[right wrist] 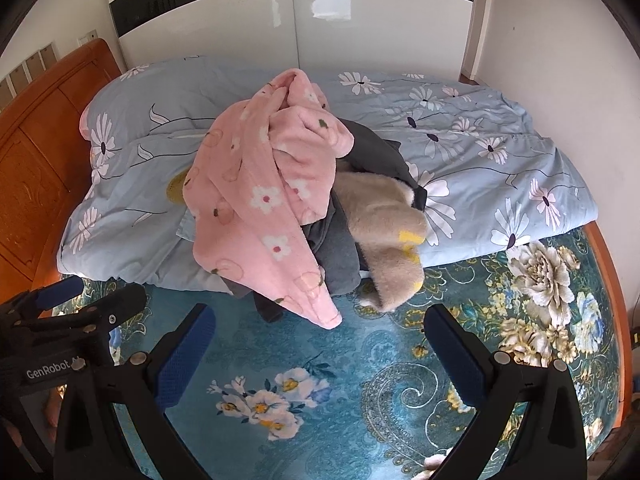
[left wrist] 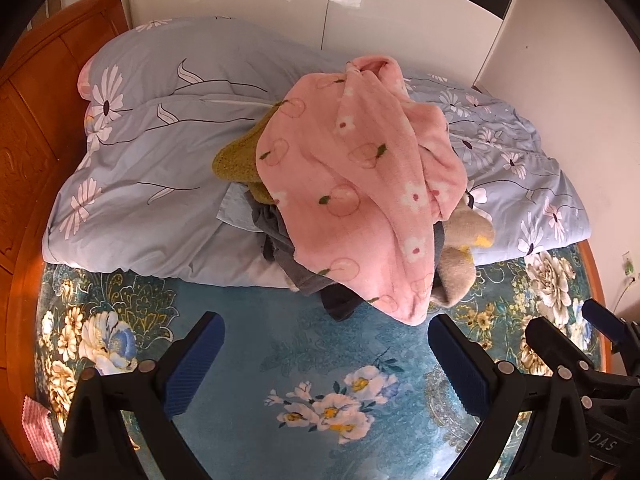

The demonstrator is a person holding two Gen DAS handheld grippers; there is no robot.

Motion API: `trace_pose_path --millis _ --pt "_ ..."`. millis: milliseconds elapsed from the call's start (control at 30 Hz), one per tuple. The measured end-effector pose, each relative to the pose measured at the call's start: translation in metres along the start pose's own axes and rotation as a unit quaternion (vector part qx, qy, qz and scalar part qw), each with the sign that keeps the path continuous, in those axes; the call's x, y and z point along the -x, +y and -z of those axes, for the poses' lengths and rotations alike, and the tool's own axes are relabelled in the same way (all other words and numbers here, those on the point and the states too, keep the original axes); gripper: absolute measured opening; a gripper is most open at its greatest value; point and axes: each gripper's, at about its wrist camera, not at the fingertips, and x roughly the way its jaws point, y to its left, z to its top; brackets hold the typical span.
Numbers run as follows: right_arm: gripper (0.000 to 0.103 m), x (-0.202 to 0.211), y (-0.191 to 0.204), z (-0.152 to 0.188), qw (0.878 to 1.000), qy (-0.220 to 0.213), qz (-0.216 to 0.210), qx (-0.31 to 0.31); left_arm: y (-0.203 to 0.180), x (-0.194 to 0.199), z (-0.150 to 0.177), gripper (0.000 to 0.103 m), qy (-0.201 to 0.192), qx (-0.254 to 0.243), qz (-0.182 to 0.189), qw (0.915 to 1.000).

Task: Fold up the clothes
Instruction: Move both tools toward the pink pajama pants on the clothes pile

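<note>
- Pink fleece garment (left wrist: 352, 184) is showing peaches and white flowers.
- Pale blue quilt (left wrist: 152, 152) is showing white daisies.
- Teal bedspread (left wrist: 280, 344) is showing floral paisley.

Pink garment (left wrist: 360, 184): thick fleece cloth, matt, soft nap, printed with flowers and peaches. Beige garment (right wrist: 384, 236), beside the pink garment: plush, fuzzy pile. Olive garment (left wrist: 236, 160), under the pink garment: coarse knit. Duvet (left wrist: 160, 160), beneath the pink garment: smooth woven cloth, lightly creased. Bedspread (left wrist: 300, 360), in front of the pink garment: floral textile with slight sheen. Headboard (left wrist: 36, 120): varnished wood, glossy. Wardrobe doors (right wrist: 240, 28): high-gloss white panels.
</note>
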Motion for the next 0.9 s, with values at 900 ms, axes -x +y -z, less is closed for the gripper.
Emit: trace_pose_path --millis 900 --pt "0.103 -0.088 0.003 -0.032 0.999 0.028 0.01 0.03 0.003 -0.077 -0.03 0.103 0.023 0.023 -0.007 0.9994"
